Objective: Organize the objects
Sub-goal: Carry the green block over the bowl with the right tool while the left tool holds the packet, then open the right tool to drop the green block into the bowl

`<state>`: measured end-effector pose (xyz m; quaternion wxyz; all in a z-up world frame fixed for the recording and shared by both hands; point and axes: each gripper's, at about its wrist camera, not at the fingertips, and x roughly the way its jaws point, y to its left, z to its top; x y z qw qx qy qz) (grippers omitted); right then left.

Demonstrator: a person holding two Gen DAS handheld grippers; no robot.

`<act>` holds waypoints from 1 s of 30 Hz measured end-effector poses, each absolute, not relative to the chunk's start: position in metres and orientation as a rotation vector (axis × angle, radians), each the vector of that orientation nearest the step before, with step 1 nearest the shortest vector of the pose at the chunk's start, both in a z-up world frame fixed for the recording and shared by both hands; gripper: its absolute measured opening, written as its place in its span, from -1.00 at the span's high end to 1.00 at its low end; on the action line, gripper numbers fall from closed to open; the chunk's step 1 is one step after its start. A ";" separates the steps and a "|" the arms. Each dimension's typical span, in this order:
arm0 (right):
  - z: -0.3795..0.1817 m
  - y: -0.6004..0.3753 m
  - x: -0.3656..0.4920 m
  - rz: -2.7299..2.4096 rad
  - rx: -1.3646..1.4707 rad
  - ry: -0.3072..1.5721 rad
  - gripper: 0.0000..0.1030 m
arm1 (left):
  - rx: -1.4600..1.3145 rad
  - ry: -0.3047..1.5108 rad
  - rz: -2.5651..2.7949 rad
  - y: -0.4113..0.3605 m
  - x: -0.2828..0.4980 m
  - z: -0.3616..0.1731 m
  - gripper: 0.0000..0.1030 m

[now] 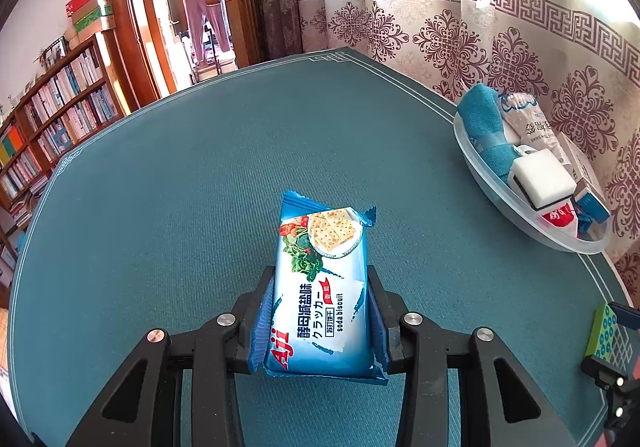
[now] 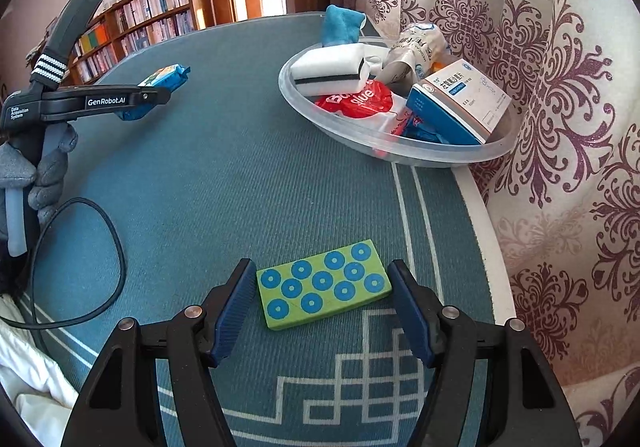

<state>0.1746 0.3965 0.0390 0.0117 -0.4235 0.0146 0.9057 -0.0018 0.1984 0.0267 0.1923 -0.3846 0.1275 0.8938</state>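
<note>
- Left gripper [image 1: 320,311]: its pads are clamped on the sides of the soda biscuit packet [image 1: 320,287], which it holds clear of the blue table mat [image 1: 180,187]. The packet is not yet in the bowl.
- Right gripper [image 2: 322,303]: jaws apart, one on either side of the green block with blue dots [image 2: 324,283], which lies flat on the mat. The pads show a gap at both ends of the block; it is not gripped.
- Judgement on what is left: two items are outstanding, the packet in hand and the block on the mat. Both appear bound for the bowl.
- Clear plastic bowl [image 2: 400,157], at the far edge of the mat against the patterned curtain [image 2: 560,107]: already loaded with a white sponge [image 2: 332,71], a red glue packet [image 2: 360,99], a blue and white box [image 2: 456,103], a blue cloth [image 2: 340,27] and a plastic pouch [image 2: 416,47]. Most of the sorting looks done.
- View comparison, left wrist: shows the packet's printed face and the grip on it in full; the block appears only as a sliver at the right edge.
- View comparison, right wrist: shows the block between the jaws, the bowl's contents more openly, the left gripper from the side with the packet's end jutting past it, a gloved hand [image 2: 44,175] and a black cable [image 2: 80,259].
- Far background: bookshelves [image 1: 60,115] and a wooden door frame.
</note>
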 end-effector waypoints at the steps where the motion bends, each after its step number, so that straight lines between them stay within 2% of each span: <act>1: 0.040 0.396 0.174 2.824 -1.316 0.048 -0.29 | -1.079 0.359 2.507 0.198 -0.002 0.027 0.16; 14: 0.091 0.413 0.137 2.854 -0.950 0.156 -0.29 | -1.079 0.369 2.497 0.199 0.001 0.026 0.16; 24: 0.082 0.419 0.099 2.815 -0.901 0.098 -0.29 | -1.095 0.367 2.492 0.199 -0.003 0.023 0.16; 30: 0.081 0.428 0.100 2.796 -0.881 0.133 -0.30 | -1.097 0.375 2.483 0.201 -0.002 0.022 0.16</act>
